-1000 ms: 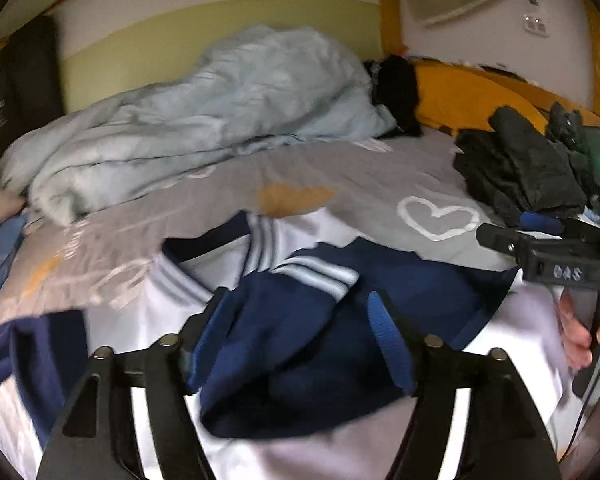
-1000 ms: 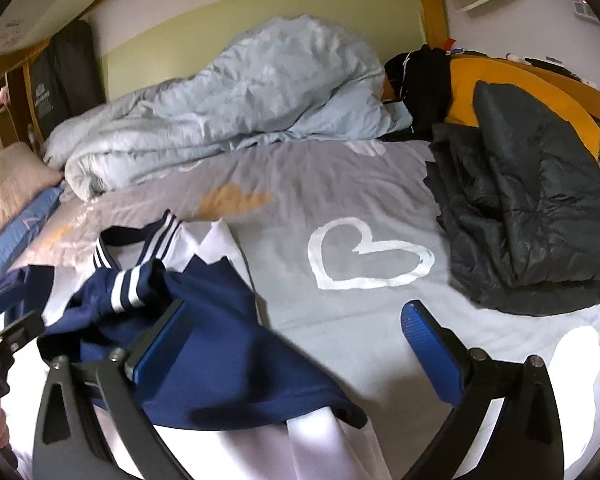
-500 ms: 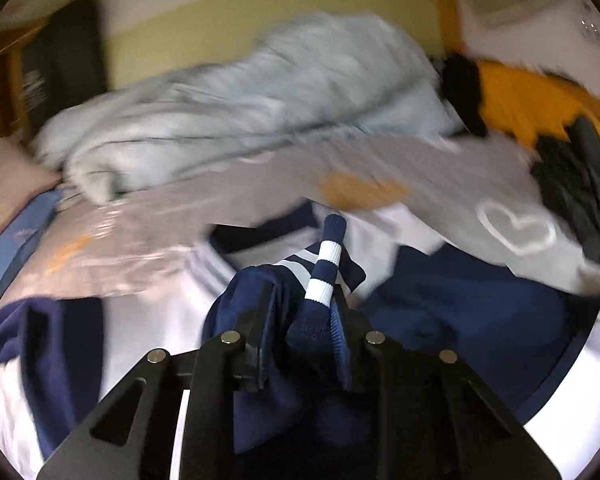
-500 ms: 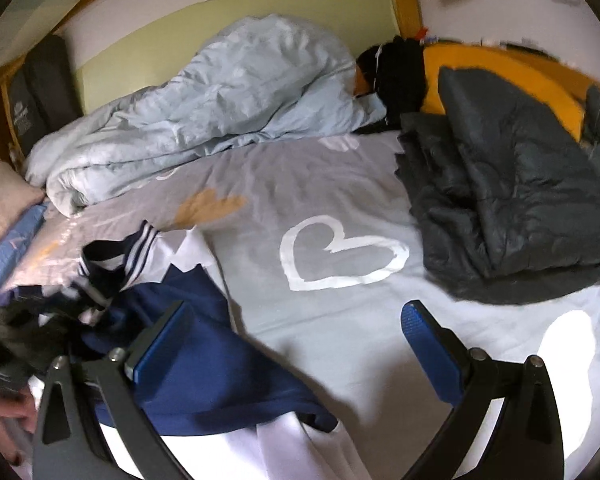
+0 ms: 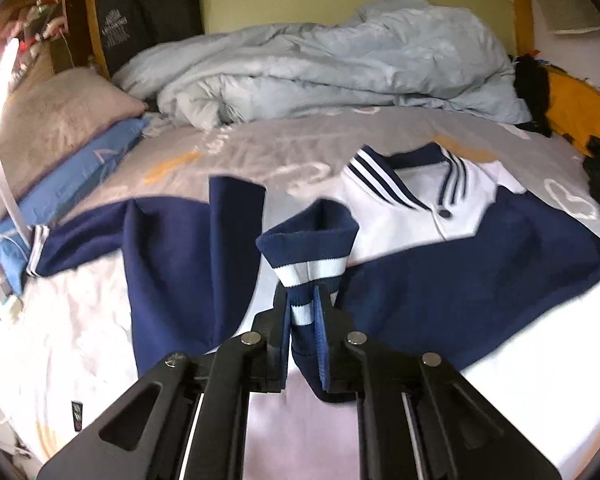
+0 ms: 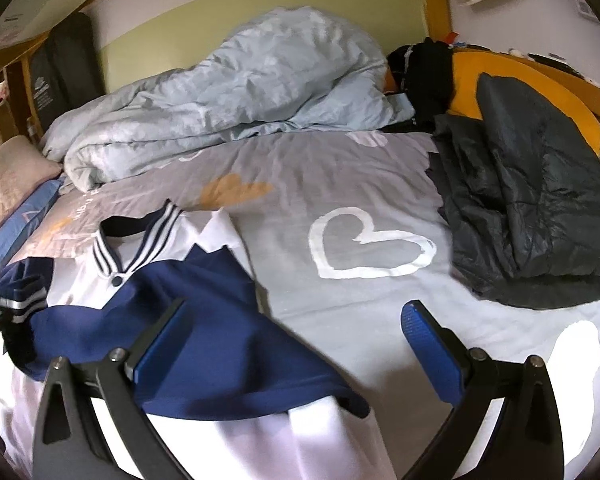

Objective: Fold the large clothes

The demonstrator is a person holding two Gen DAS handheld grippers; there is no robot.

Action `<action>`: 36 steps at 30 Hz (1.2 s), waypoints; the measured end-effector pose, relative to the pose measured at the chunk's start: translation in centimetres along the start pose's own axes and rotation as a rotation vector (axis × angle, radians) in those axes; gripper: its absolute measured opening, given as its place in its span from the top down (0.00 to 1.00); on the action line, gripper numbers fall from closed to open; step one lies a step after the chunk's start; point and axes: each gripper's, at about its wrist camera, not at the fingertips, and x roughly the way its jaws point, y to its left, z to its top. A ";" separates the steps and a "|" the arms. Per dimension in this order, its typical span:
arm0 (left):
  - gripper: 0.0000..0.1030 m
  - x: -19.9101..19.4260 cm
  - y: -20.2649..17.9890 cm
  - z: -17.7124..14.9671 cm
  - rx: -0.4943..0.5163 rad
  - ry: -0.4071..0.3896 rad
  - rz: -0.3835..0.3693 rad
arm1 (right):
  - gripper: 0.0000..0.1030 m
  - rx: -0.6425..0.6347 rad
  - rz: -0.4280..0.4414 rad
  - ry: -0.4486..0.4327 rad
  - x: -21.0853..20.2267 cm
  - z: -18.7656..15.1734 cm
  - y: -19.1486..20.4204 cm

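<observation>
1. The navy-and-white varsity-style knit jacket [image 5: 440, 236] lies spread across the grey heart-print bed sheet [image 6: 340, 184], collar side away from both cameras, hem toward them. Its body runs long from the striped collar [image 5: 404, 184] down to the near edge of the bed.

2. The left gripper [image 5: 304, 320] is closed tight on the ribbed navy cuff with white stripes [image 5: 308, 256], which stands up between the fingers. That cuff is lifted above the jacket front, and the sleeve fabric hangs below it.

3. The right gripper [image 6: 296, 340] is wide open and holds nothing. It hovers over the jacket's lower right part and the bare sheet beside it.

4. The other navy sleeve [image 5: 100, 236] stretches out to the left, its striped end near the blue pillow [image 5: 68, 188].

5. Handling, as a judgement: the cloth looks soft, fairly thick and limp, so it will drape and drag rather than hold shape. The ribbed cuffs, collar and hem are the firmer places to pinch; smooth panels may slip.

6. A crumpled pale blue duvet [image 6: 228, 92] and a dark quilted jacket [image 6: 532, 200] lie well apart from the work, at the far and right sides of the bed.
</observation>
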 end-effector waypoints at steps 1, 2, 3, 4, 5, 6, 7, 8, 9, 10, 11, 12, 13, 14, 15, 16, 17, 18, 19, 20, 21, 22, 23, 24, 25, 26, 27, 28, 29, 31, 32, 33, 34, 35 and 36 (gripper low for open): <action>0.86 -0.1 0.2 -0.4 0.000 0.003 -0.010 | 0.00 -0.006 0.013 0.000 -0.1 0.1 0.1; 0.81 -0.1 0.3 -0.7 0.004 0.005 -0.022 | 0.00 -0.013 0.021 0.000 -0.1 0.2 0.3; 0.74 -0.1 0.3 -0.8 0.011 0.009 -0.033 | 0.00 -0.023 0.031 -0.001 -0.2 0.4 0.5; 0.54 0.1 0.5 -0.9 0.016 0.010 -0.036 | 0.00 -0.031 0.042 -0.002 -0.3 0.6 0.7; 0.32 0.3 0.7 -0.8 0.014 0.008 -0.031 | 0.00 -0.039 0.058 0.003 -0.2 1.1 1.1; 0.25 0.5 0.9 -0.5 0.006 0.005 -0.032 | 0.00 -0.041 0.072 0.007 -0.1 1.5 1.4; 0.24 0.6 1.3 -0.3 -0.009 0.001 -0.045 | 0.00 -0.040 0.092 0.013 0.0 2.2 1.8; 0.24 1.0 1.7 0.0 -0.025 0.006 -0.063 | 0.00 -0.038 0.104 0.021 0.2 2.6 2.1; 0.24 1.5 2.0 0.4 -0.037 0.020 -0.075 | 0.00 -0.032 0.127 0.036 0.5 3.3 2.7; 0.24 2.1 2.3 0.8 -0.043 0.032 -0.076 | 0.00 -0.025 0.151 0.053 0.9 3.8 3.1; 0.24 2.9 2.7 1.2 -0.047 0.046 -0.069 | 0.01 -0.016 0.183 0.083 1.7 4.7 3.9; 0.24 3.5 2.8 1.4 -0.052 0.056 -0.066 | 0.03 -0.014 0.190 0.102 2.3 5.2 4.4; 0.24 4.1 3.1 1.5 -0.058 0.065 -0.074 | 0.08 -0.022 0.190 0.138 3.5 6.1 5.5; 0.24 4.7 3.4 1.7 -0.065 0.078 -0.085 | 0.11 -0.035 0.193 0.153 4.2 6.5 6.1; 0.24 5.1 3.7 1.7 -0.074 0.087 -0.094 | 0.14 -0.062 0.197 0.181 5.5 7.0 7.2; 0.25 5.4 4.0 1.6 -0.088 0.089 -0.108 | 0.19 -0.084 0.196 0.207 6.5 7.3 7.9; 0.26 5.5 4.4 1.6 -0.102 0.088 -0.125 | 0.22 -0.107 0.197 0.246 7.9 7.5 8.8; 0.29 5.5 4.6 1.6 -0.114 0.085 -0.148 | 0.28 -0.125 0.205 0.295 9.6 7.5 9.6; 0.41 5.5 4.9 1.7 -0.120 0.082 -0.173 | 0.31 -0.134 0.210 0.335 10.9 7.4 10.1; 0.53 5.4 5.1 1.8 -0.122 0.077 -0.191 | 0.33 -0.141 0.209 0.386 12.5 7.2 10.7; 0.58 5.3 5.2 1.9 -0.119 0.070 -0.190 | 0.36 -0.145 0.201 0.425 13.9 7.0 11.0; 0.66 5.1 5.3 2.1 -0.116 0.060 -0.186 | 0.37 -0.145 0.188 0.456 15.4 6.8 11.4; 0.77 4.8 5.5 2.2 -0.113 0.044 -0.189 | 0.37 -0.142 0.176 0.472 16.2 6.7 11.5; 0.80 4.6 5.7 2.3 -0.112 0.037 -0.190 | 0.37 -0.138 0.152 0.502 17.5 6.4 11.7; 0.83 4.5 5.8 2.4 -0.113 0.030 -0.189 | 0.38 -0.141 0.142 0.521 18.2 6.3 11.7; 0.87 4.2 5.9 2.4 -0.115 0.022 -0.194 | 0.40 -0.148 0.125 0.543 19.0 6.0 11.9; 0.88 4.0 5.9 2.4 -0.113 0.009 -0.200 | 0.51 -0.159 0.102 0.543 19.3 6.0 12.1; 0.88 3.7 5.9 2.5 -0.106 -0.004 -0.201 | 0.71 -0.182 0.050 0.518 19.3 6.1 12.2; 0.89 3.4 5.7 2.5 -0.095 -0.022 -0.195 | 0.84 -0.196 0.019 0.505 19.2 6.2 12.2; 0.90 2.7 5.5 2.7 -0.083 -0.058 -0.187 | 0.96 -0.172 -0.012 0.472 18.9 6.5 11.4; 0.90 2.2 5.5 2.8 -0.084 -0.082 -0.186 | 0.96 -0.153 -0.019 0.447 18.6 6.9 11.0; 0.90 1.8 5.7 3.1 -0.088 -0.102 -0.187 | 0.96 -0.130 -0.038 0.389 17.7 7.5 10.3; 0.90 1.5 5.8 3.3 -0.094 -0.124 -0.186 | 0.97 -0.109 -0.054 0.316 16.3 8.3 9.5; 0.90 1.3 5.9 3.7 -0.096 -0.139 -0.174 | 0.97 -0.095 -0.061 0.268 15.4 8.8 8.9; 0.90 1.3 6.0 4.0 -0.101 -0.146 -0.153 | 0.97 -0.069 -0.077 0.207 14.2 9.6 7.8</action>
